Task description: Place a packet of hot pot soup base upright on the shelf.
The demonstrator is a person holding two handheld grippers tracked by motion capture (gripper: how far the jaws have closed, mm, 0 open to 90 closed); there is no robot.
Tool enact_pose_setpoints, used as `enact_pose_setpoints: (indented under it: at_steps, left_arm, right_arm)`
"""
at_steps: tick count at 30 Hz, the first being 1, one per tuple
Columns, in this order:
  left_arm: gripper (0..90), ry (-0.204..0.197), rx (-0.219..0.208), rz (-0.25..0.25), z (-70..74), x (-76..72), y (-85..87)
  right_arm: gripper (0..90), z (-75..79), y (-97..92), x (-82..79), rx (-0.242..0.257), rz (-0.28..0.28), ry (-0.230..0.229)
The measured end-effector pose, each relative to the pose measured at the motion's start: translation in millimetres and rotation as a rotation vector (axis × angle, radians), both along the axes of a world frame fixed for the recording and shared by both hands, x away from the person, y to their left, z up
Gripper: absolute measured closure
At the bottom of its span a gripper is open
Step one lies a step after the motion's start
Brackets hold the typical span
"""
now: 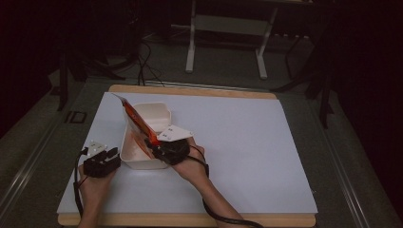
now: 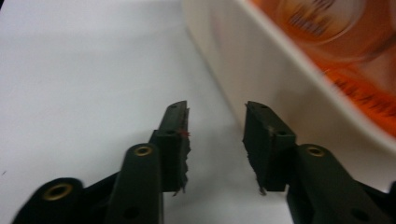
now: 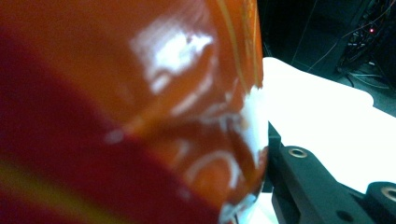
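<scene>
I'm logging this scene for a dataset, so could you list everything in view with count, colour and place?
packet: one, orange and red, tilted over the box, held by the right gripper
box: one, cream, left part of the table
table: one, white top with wooden edge, centre
metal stand: one, pale grey, on the floor beyond the table
left gripper: one, black, jaws apart, nothing between them, beside the box
right gripper: one, black, at the box's near end
</scene>
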State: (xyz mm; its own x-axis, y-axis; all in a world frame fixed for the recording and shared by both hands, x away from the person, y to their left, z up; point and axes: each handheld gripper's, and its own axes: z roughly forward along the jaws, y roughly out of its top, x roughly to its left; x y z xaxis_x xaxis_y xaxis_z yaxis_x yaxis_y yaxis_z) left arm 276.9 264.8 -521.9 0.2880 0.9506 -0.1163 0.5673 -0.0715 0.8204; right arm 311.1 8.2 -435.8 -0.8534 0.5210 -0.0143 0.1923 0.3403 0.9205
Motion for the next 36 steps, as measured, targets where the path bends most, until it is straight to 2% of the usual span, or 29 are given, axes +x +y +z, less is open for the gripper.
enact_pose_setpoints:
  at_steps: [4, 6, 9, 10, 12, 19, 20, 22, 25, 27, 33, 36]
  left_arm:
    - [70.3, -0.025, -0.022, -0.009, 3.9, -1.7, -0.4]
    - [72.8, -0.044, -0.056, -0.022, 7.2, -2.9, -0.2]
    - [75.5, -0.045, -0.055, -0.035, 8.3, -2.5, -1.5]
    - [77.3, -0.045, -0.07, -0.056, 8.3, -1.6, -4.1]
    - [78.5, -0.05, -0.071, -0.07, 9.0, -1.4, -7.2]
    - [83.4, -0.041, -0.068, -0.073, 10.5, -1.5, -10.1]
    - [84.1, -0.042, -0.064, -0.074, 10.7, -1.7, -10.7]
    - [84.9, -0.04, -0.059, -0.073, 11.1, -1.8, -11.1]
    - [85.9, -0.041, -0.056, -0.075, 11.2, -1.8, -11.6]
    - [86.6, -0.041, -0.056, -0.077, 11.4, -1.7, -12.0]
    - [88.0, -0.04, -0.053, -0.077, 11.8, -2.1, -12.7]
    - [87.9, -0.041, -0.056, -0.081, 12.2, -2.8, -12.1]
  right_arm:
    - [70.3, 0.5, -1.4, 0.4, -0.002, -0.002, 0.003]
    - [70.2, 1.8, -2.5, 0.8, -0.006, -0.002, 0.01]
    - [70.1, 3.3, -2.7, 1.0, -0.012, -0.001, 0.014]
    - [70.1, 4.9, -2.6, 0.7, -0.025, 0.003, 0.012]
    - [70.0, 6.7, -2.4, 0.4, -0.036, 0.007, 0.015]
    - [70.2, 10.0, 0.3, 2.4, -0.089, 0.015, 0.054]
    - [70.2, 8.8, 3.0, 1.0, -0.114, 0.024, 0.06]
    - [70.2, 6.4, 3.9, 1.1, -0.107, 0.036, 0.093]
    - [70.4, 2.4, 3.4, 2.7, -0.114, 0.046, 0.114]
    - [70.5, 0.7, 4.0, 2.6, -0.125, 0.058, 0.115]
    - [70.7, -0.7, 19.8, -4.8, -0.216, 0.073, 0.096]
    - [70.8, -2.8, 20.0, -4.1, -0.207, 0.064, 0.118]
